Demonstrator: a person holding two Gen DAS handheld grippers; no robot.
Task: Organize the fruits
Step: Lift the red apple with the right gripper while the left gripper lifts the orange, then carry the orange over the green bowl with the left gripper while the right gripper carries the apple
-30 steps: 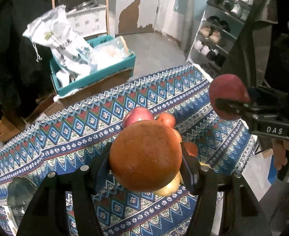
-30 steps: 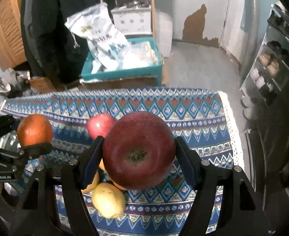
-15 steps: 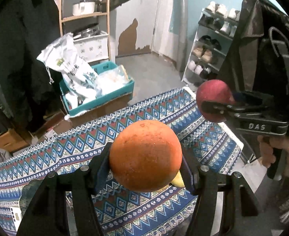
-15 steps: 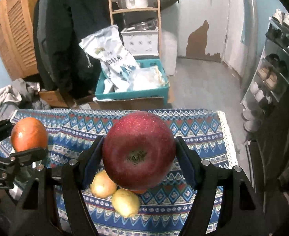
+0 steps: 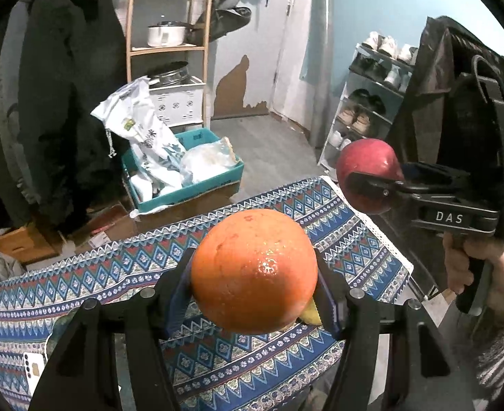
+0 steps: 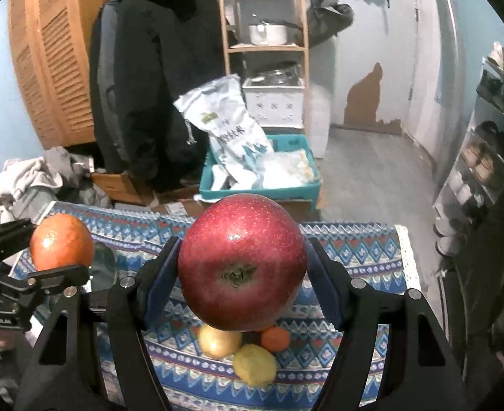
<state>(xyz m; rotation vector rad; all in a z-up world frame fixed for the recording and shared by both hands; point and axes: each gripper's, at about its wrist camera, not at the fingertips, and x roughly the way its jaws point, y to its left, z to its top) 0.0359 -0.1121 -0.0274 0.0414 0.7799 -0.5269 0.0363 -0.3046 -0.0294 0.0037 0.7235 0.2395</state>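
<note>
A table with a patterned blue cloth [image 6: 354, 257] stands in a cluttered room. The left gripper [image 5: 253, 282] holds an orange [image 5: 253, 270] tightly between its fingers, above the cloth. The right gripper [image 6: 241, 274] is closed on a red apple [image 6: 241, 262]; below its fingers lie a lemon [image 6: 254, 364] and other fruits.

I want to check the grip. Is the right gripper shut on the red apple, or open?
Shut. The right gripper presses both fingers against the sides of the red apple, holding it above the patterned tablecloth.
</note>
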